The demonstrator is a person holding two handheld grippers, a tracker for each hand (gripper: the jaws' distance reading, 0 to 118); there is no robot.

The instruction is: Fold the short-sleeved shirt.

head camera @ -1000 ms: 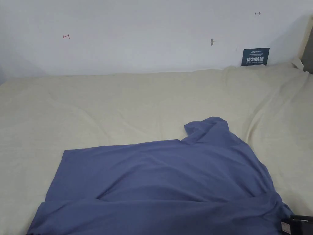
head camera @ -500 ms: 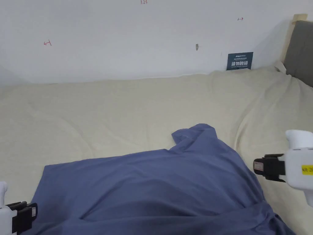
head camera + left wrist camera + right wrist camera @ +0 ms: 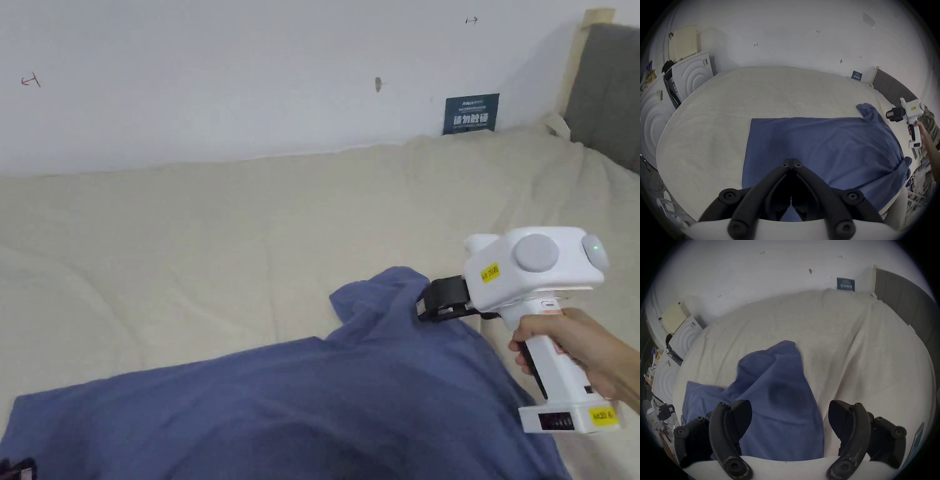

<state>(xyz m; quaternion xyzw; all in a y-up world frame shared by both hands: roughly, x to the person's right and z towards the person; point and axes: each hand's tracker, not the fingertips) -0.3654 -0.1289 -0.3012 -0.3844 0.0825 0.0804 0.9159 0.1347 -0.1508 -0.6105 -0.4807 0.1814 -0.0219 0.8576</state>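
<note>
— Hovering with jaws spread wide: right gripper [image 3: 790, 420], black curved jaws apart above the blue shirt [image 3: 778, 402], nothing between them, not touching the cloth as far as can be told

— And from the head view?

— Seen side-on there, right gripper [image 3: 428, 306] with its black tip just beside the raised sleeve [image 3: 381, 297]; white plastic body, yellow stickers, held by a hand [image 3: 578, 347] on the grip

— Left one?

— Pressed together at the tips, left gripper [image 3: 791, 164], jaws forming a narrow point above the near part of the shirt [image 3: 818, 146], pinching nothing visible; contact with the fabric hard to judge

— Shirt itself?

— Spread on the bed [image 3: 219, 237], thin matte blue knit, soft shallow wrinkles, straight hem edge toward the left, one short sleeve bunched up into a small peak at the far right corner, near edge draped over the side of the bed

— Bedding?

— Cream, slightly fuzzy cover with long gentle creases; plain white wall [image 3: 250, 75] behind, small dark sign [image 3: 471, 114] leaning on it, grey padded headboard [image 3: 606, 87] at the right
</note>
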